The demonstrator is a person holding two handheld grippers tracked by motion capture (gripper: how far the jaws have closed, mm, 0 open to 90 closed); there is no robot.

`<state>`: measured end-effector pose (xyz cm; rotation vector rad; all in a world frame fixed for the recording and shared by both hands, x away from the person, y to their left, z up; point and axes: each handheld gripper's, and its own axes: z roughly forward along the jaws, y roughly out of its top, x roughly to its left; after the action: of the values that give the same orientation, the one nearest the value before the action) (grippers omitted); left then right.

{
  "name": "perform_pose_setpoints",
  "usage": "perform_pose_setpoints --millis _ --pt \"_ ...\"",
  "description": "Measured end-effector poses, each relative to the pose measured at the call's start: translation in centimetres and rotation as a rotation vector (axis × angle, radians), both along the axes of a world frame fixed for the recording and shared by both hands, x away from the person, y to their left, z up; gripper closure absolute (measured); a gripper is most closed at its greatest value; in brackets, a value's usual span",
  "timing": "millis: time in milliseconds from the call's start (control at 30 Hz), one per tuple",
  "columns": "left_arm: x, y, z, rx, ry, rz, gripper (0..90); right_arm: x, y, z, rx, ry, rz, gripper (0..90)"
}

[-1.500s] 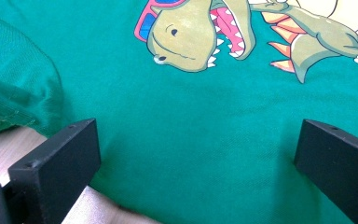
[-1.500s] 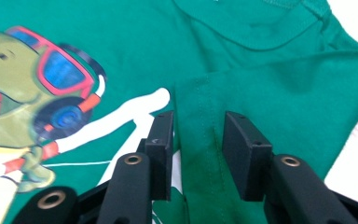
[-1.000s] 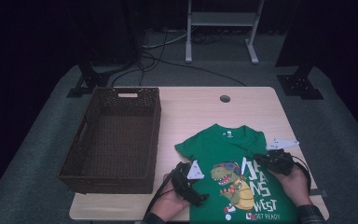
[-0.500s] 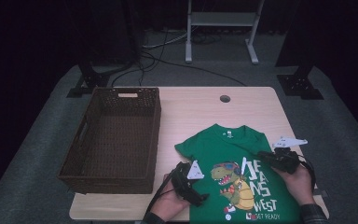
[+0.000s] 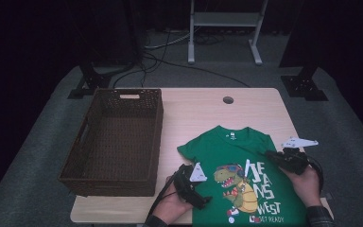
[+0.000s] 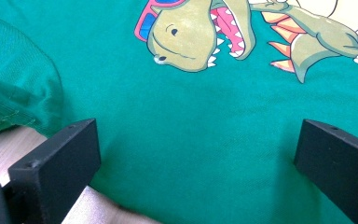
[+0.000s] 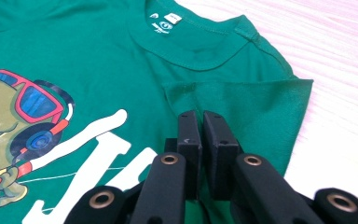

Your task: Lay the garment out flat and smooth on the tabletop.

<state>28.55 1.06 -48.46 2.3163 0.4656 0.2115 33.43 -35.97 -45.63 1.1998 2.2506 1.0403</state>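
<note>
Folding is the work in hand: a green T-shirt [image 5: 243, 177] with a dinosaur print lies face up on the near right part of the table [image 5: 203, 109], collar toward the far edge, and its sleeve [image 7: 247, 105] on the person's right is already turned in over the chest.

The right gripper [image 5: 273, 157] has its jaws closed together on that folded sleeve, pinching the cloth at the fold's edge as the right gripper view shows. The left gripper [image 5: 199, 201] sits at the shirt's left side with its jaws standing wide apart, resting over the fabric just below the dinosaur's head and clamping nothing.

To do this step well, the right gripper would best lay the sleeve flat so that its edge runs parallel to the shirt's side, and let go only once the cloth lies smooth. The left gripper could press the body down meanwhile, so that the shirt does not slide or bunch. The left sleeve [image 6: 16, 93], rumpled near the table edge, looks like the next part to take, gripped by its hem and not by a thick bunch.

Counted: one shirt, one dark wicker basket [image 5: 153, 142] standing empty to the left of the shirt, one table, two grippers, two hands.
</note>
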Motion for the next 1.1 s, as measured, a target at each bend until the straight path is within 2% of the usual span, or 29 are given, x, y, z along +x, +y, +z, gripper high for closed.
perform_pose_setpoints --millis 1100 --pt "0.0 0.0 0.0 0.0 0.0 0.0 0.0 -0.3 -2.1 0.6 0.02 -0.046 -0.065 87.0"
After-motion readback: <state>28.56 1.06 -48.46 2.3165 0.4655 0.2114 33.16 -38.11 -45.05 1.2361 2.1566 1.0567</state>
